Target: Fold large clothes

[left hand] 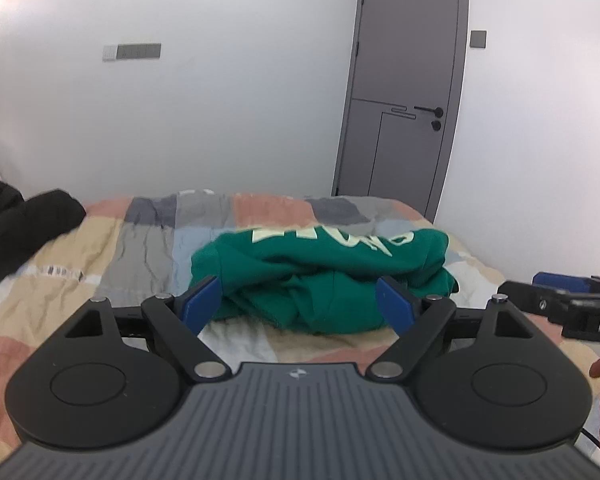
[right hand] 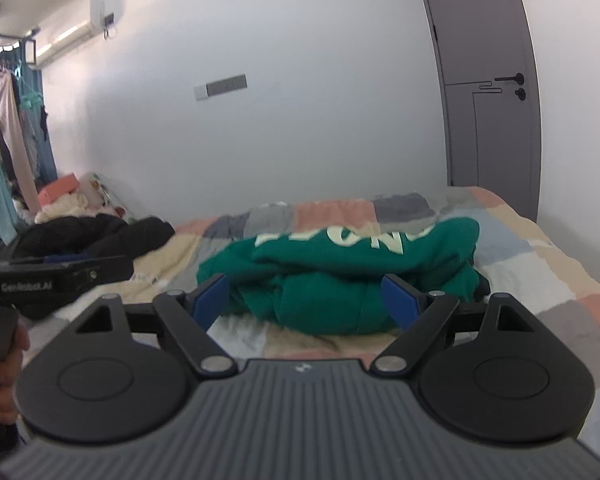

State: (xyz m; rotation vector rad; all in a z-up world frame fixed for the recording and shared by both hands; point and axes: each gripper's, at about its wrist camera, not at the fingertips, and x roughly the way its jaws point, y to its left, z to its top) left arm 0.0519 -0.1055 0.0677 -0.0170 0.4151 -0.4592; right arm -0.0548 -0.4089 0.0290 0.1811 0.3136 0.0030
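Observation:
A green sweatshirt with pale lettering lies bunched in a loose heap on the patchwork bed cover. It also shows in the right wrist view. My left gripper is open and empty, its blue fingers standing just short of the heap's near edge. My right gripper is open and empty too, at the same near edge. Each gripper appears in the other's view: the right one at the far right, the left one at the far left.
A black garment lies on the bed's left side, also in the right wrist view. More clothes are piled beyond it and hang on a rack. A grey door stands behind the bed's far right corner.

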